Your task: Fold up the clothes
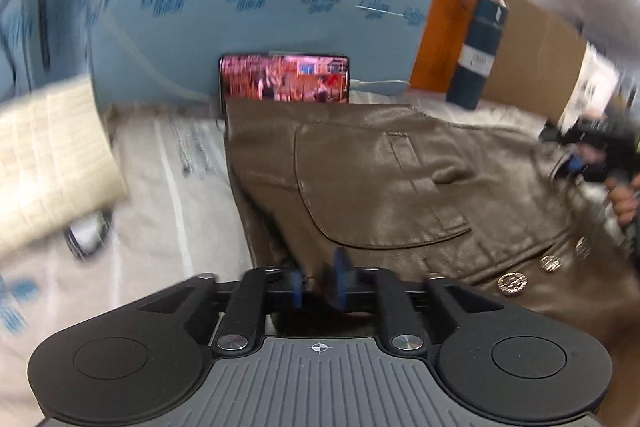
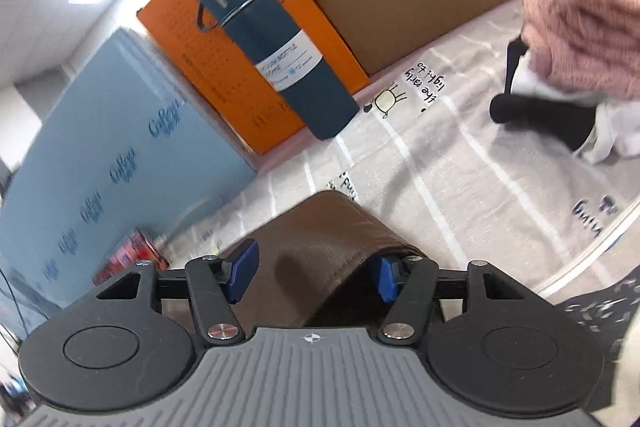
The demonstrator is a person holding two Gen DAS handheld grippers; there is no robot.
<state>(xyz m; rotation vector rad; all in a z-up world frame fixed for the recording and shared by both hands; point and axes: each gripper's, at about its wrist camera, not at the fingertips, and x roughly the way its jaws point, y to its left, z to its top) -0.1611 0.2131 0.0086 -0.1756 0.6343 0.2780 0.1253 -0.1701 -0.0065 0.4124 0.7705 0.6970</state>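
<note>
Two views split the scene. Only the left wrist shows the brown leather jacket (image 1: 400, 187) spread whole before the phone (image 1: 285, 78), its hem pinched in the narrowed left hand-held gripper (image 1: 319, 285). Only the right wrist shows the right hand-held gripper (image 2: 314, 273) wide around a jacket fold, near the blue bottle (image 2: 276, 51).

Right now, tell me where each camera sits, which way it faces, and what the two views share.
Left wrist: on the left gripper, facing along the brown leather jacket toward the phone and blue panel; jaws nearly closed on the jacket; a hand shows far right.
Right wrist: on the right gripper, facing the blue flask and orange box; jaws apart around a jacket fold.
Shared: jacket, flask, orange box, blue panel, printed sheet.
</note>
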